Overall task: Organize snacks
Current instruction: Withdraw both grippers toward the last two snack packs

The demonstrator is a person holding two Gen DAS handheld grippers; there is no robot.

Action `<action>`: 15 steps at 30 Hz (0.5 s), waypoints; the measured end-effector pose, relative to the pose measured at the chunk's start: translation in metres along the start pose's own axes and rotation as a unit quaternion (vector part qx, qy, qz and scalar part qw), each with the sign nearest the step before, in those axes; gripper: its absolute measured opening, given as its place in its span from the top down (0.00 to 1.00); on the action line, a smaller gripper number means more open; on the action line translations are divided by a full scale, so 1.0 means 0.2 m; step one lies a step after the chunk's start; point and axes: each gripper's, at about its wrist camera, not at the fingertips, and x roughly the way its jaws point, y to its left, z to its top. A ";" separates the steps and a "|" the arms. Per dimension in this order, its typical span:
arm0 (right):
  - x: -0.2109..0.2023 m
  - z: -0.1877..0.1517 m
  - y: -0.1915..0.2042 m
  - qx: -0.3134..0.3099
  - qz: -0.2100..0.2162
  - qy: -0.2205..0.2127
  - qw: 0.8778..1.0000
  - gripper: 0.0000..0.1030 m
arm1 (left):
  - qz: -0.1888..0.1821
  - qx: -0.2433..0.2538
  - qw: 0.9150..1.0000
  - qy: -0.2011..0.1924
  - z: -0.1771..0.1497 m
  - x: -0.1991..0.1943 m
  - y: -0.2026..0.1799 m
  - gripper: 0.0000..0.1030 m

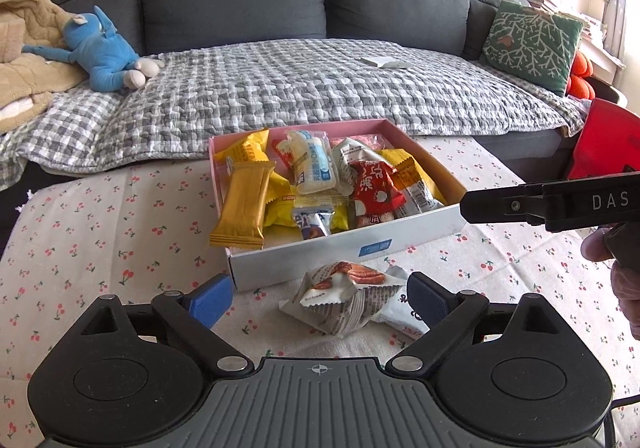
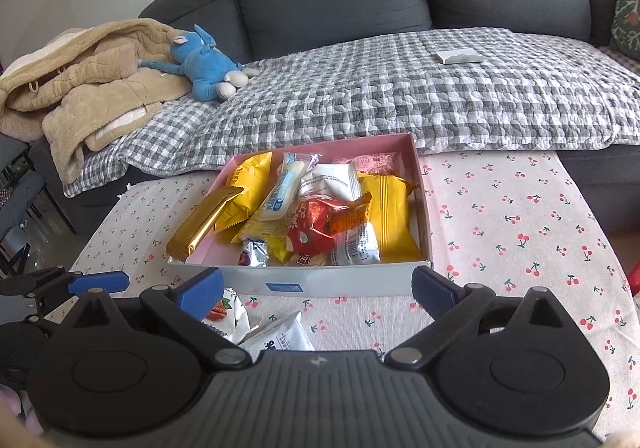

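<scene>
Two loose packets left on the desk, just in front of the box w/ the rest of the snacks: nut packet on top, white packet partly under it. Both light, crinkly foil/plastic, puffy w/ air, prob slippery and crushable inside. Best to pinch the flat crimped seam at an end, not the puffed middle. Left gripper wide open, straddling the nut packet, pads not touching, nothing held. Right gripper wide open too, empty, near the box front wall.
</scene>
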 end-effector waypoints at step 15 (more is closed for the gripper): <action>-0.07 -0.13 0.09 -0.099 -0.014 0.002 0.995 0.00 | -0.018 -0.007 1.000 -0.018 -0.19 -0.05 0.05 0.05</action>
